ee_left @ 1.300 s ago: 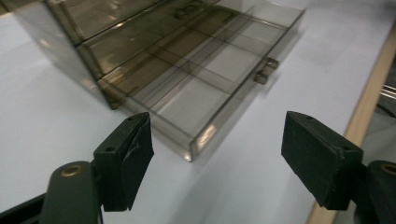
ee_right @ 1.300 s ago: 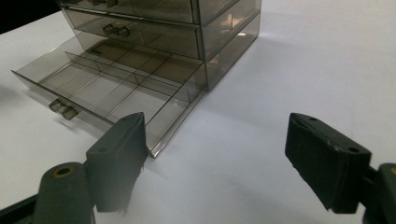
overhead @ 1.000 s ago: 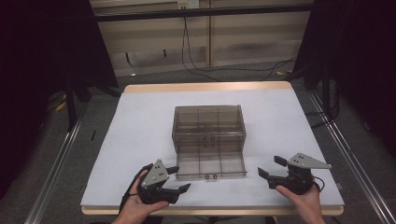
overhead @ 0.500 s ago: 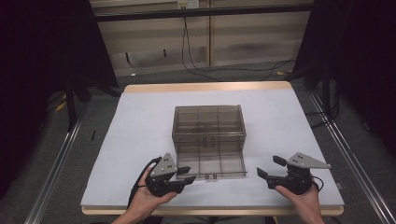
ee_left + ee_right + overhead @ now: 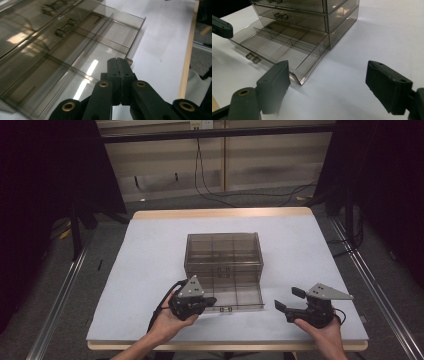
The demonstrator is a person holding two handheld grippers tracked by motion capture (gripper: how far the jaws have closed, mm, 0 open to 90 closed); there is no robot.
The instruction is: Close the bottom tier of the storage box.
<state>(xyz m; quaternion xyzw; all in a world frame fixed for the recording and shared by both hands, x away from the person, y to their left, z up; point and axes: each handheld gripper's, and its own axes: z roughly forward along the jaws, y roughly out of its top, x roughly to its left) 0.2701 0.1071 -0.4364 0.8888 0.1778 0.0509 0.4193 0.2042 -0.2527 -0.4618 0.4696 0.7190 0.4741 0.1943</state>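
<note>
A smoky clear drawer box is sitting in the middle of the white surface, and its bottom drawer is standing pulled well out toward the person. The left hand-held gripper is resting against the drawer's front wall near its left corner, its jaws having just been closing and now pressed together with nothing between them. In the left gripper view, the joined tips are lying right at the front edge beside one small knob, so the gripper is likely lining up to push the drawer back in. The right hand-held gripper is waiting just off the drawer's right front corner, jaws spread and holding nothing, apparently kept clear so the drawer can slide. The drawer's dividers are showing empty compartments. Nothing is lying on the surface in the drawer's path; cables are trailing on the floor beyond the far edge, well apart.
</note>
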